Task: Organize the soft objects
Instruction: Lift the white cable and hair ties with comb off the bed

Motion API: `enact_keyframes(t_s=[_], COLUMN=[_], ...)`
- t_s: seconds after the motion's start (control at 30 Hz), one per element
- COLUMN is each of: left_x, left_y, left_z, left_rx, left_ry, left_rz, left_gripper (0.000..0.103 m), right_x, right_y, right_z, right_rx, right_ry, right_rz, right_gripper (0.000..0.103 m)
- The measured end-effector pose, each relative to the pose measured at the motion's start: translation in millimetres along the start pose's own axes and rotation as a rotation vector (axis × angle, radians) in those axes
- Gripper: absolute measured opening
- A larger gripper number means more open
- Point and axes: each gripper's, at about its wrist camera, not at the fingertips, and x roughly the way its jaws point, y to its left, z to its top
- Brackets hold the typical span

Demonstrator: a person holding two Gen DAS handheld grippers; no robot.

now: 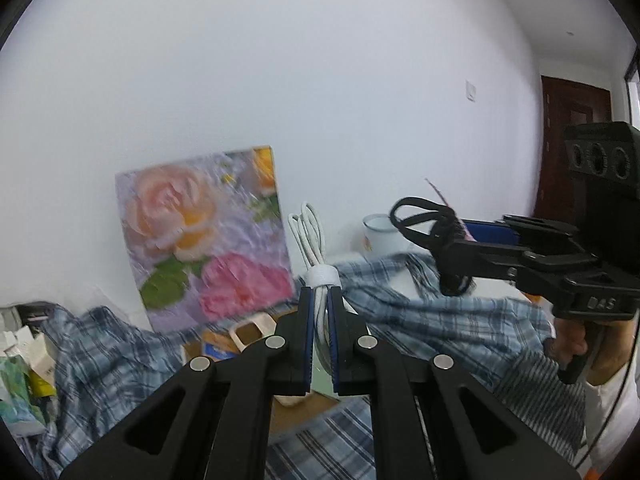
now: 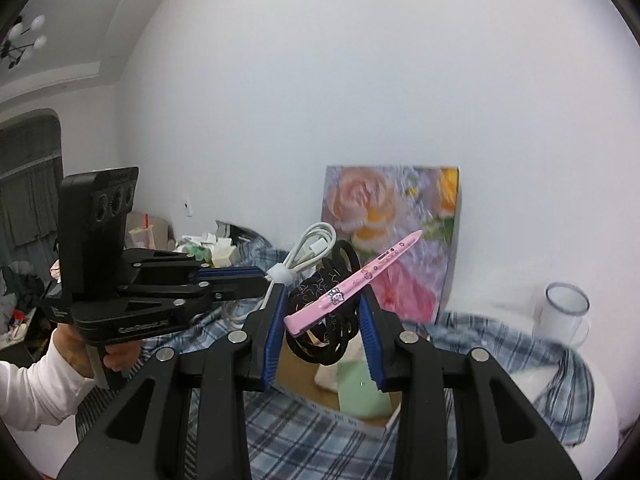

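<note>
1. The left gripper (image 1: 319, 308) has its blue-lined fingers pressed tight on a coiled white cable (image 1: 316, 256), which is bound by a white strap just above the fingertips. The cable's loops stick up past the fingers, clear of everything below.
2. The right gripper (image 2: 322, 312) pinches a bundle of black hair ties (image 2: 340, 336) together with a pink hair clip (image 2: 352, 284) printed with a small cartoon. The clip lies slanted, its point rising to the right.
3. Both grippers are held up in the air, near each other; each appears side-on in the other's view, with a hand (image 1: 576, 344) in a white sleeve on its grip.
4. Below them lies a rumpled blue plaid cloth (image 1: 420, 312) spread over the surface, with an open cardboard box (image 2: 304, 368) partly under it, holding a pale green object and something cream-coloured.
5. A flower painting (image 1: 204, 232) leans upright on the white wall at the far edge.
6. A white mug (image 2: 564, 316) stands to the right of the painting, beyond the cloth.
7. Small boxes and packets (image 1: 24, 376) are piled at the far left edge; they are too blurred to identify.
</note>
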Motion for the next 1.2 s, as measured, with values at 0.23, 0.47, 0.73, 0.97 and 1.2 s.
enact_keyframes(t_s=[0.23,0.47,0.73,0.97,1.2], left_x=[-15.6,-34.3,-46.3,-40.7,-15.1], left_y=[12.4,21.5,27.7,33.0,47.3], left_z=[20.4,37.4,61.1,73.7,63.9], left_rx=[-0.020,-0.037,-0.038,-0.044,-0.073], left_ry=[-0.070,-0.139,-0.205,-0.225,-0.179], left_rz=[0.063,0.093,0.124,0.143,0.146], left_gripper=[0.007,0.007,0.007,0.007,0.007], right_x=[-0.2,4.9,20.6,36.4,60.0], right_y=[12.9,17.5,22.0,21.5,8.8], right_z=[23.0,50.3,81.7,95.3,84.2], right_rx=[-0.049,-0.077,-0.084,-0.093,-0.049], right_ry=[-0.039,-0.089,-0.122,-0.144,-0.110], right_rz=[-0.002,0.013,0.074,0.046,0.057], right_gripper=[0.034,0.034,0.034,0.034,0.034])
